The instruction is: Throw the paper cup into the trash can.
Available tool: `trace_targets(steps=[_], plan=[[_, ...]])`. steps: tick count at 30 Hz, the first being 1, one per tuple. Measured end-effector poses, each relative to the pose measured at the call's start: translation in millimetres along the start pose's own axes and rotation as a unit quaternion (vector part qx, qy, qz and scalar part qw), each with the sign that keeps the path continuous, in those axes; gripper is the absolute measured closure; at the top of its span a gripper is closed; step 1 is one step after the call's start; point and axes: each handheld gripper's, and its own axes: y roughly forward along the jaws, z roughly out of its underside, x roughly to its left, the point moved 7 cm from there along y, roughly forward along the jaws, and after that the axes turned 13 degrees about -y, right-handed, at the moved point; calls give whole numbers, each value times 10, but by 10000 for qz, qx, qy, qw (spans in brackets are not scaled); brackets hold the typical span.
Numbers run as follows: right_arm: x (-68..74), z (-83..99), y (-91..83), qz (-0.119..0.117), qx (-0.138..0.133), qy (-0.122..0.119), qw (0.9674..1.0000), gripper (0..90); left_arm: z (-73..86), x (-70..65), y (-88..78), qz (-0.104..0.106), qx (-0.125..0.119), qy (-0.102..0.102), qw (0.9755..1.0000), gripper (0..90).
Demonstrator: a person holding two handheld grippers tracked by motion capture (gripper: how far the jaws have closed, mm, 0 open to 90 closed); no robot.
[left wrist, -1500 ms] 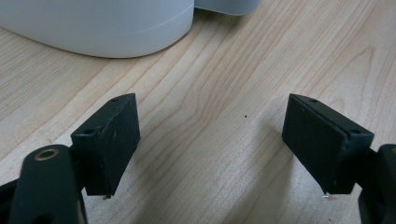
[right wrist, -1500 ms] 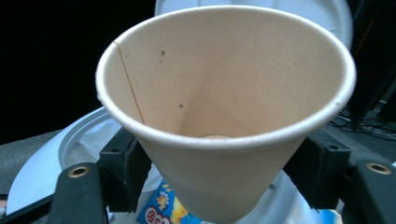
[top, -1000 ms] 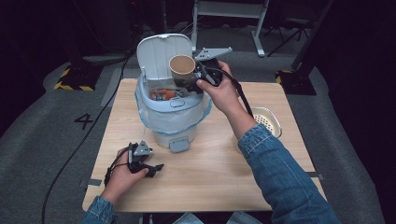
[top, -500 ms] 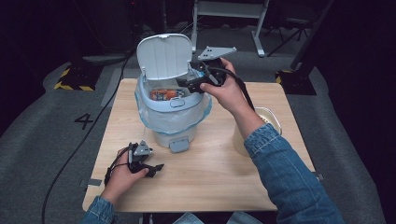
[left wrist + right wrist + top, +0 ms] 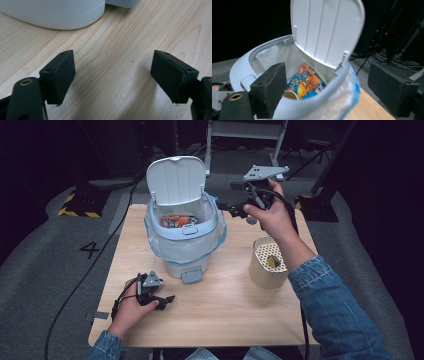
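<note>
Both grippers empty beside an open bin on the wooden table (image 5: pixel 235 305).

The left gripper (image 5: pixel 167 300) rests low on the wood, fingers (image 5: pixel 58 75) spread wide with bare tabletop between them and the bin's pale base just ahead. The bin (image 5: pixel 182 232), lid up, holds a paper cup (image 5: pixel 290 95) against a colourful packet (image 5: pixel 305 81), beyond and below the right gripper's (image 5: pixel 227 209) fingertips. Its jaws have just been opening and stand wide, gripping nothing. A perforated beige canister (image 5: pixel 269 262) sits beneath that wrist.
</note>
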Motion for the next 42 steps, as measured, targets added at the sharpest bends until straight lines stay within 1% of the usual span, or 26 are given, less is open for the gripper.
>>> trace_targets(steps=[3, 4, 9, 10, 13, 18, 20, 21, 23, 25, 28, 31, 32, 33, 35, 37, 38, 42], plan=[[-42, 40, -174, 75, 55, -20, 10000, 165, 11, 11, -19, 11, -44, -67, 10000, 208], [-54, 54, -235, 90, 61, -6, 9999, 168, 20, 9, -25, 26, -34, -133, 9999, 211], [-94, 132, -564, 170, 57, 54, 9998, 200, 42, 39, -66, -16, -14, -173, 9998, 224], [-104, 155, -628, 205, 69, 56, 9998, 199, 46, 38, -70, -15, -19, -214, 9998, 225], [-131, 241, -825, 300, 134, 85, 9994, 200, 52, 61, -79, -29, -33, -229, 9997, 226], [-146, 381, -1082, 413, 252, 140, 9987, 205, 54, 82, -80, -47, -71, -254, 9996, 227], [-141, 445, -1185, 457, 315, 174, 9983, 209, 54, 85, -78, -64, -57, -219, 9997, 226], [-141, 485, -1246, 526, 334, 224, 9978, 218, 52, 85, -68, -115, -39, -167, 9998, 222], [-144, 558, -1341, 615, 390, 277, 9970, 222, 49, 89, -66, -118, -35, -178, 9998, 216], [-144, 625, -1422, 653, 431, 336, 9964, 222, 47, 96, -66, -134, -32, -174, 9998, 216], [-150, 756, -1566, 757, 523, 361, 9951, 223, 44, 99, -65, -151, -48, -195, 9997, 216], [-155, 831, -1636, 808, 562, 399, 9943, 224, 44, 99, -64, -150, -49, -197, 9997, 216], [-160, 935, -1710, 873, 633, 455, 9931, 224, 44, 99, -64, -152, -52, -200, 9997, 216], [-160, 971, -1733, 894, 664, 469, 9927, 224, 44, 99, -64, -152, -53, -202, 9997, 216], [-153, 1073, -1786, 910, 755, 492, 9918, 228, 42, 102, -64, -165, -58, -210, 9996, 216], [-127, 1191, -1830, 856, 891, 567, 9907, 255, 42, 105, -64, -182, -61, -236, 9995, 216], [-114, 1252, -1853, 855, 959, 594, 9899, 254, 42, 107, -64, -184, -60, -241, 9995, 216], [-69, 1479, -1924, 918, 1145, 602, 9873, 253, 41, 111, -64, -195, -59, -252, 9995, 216]])
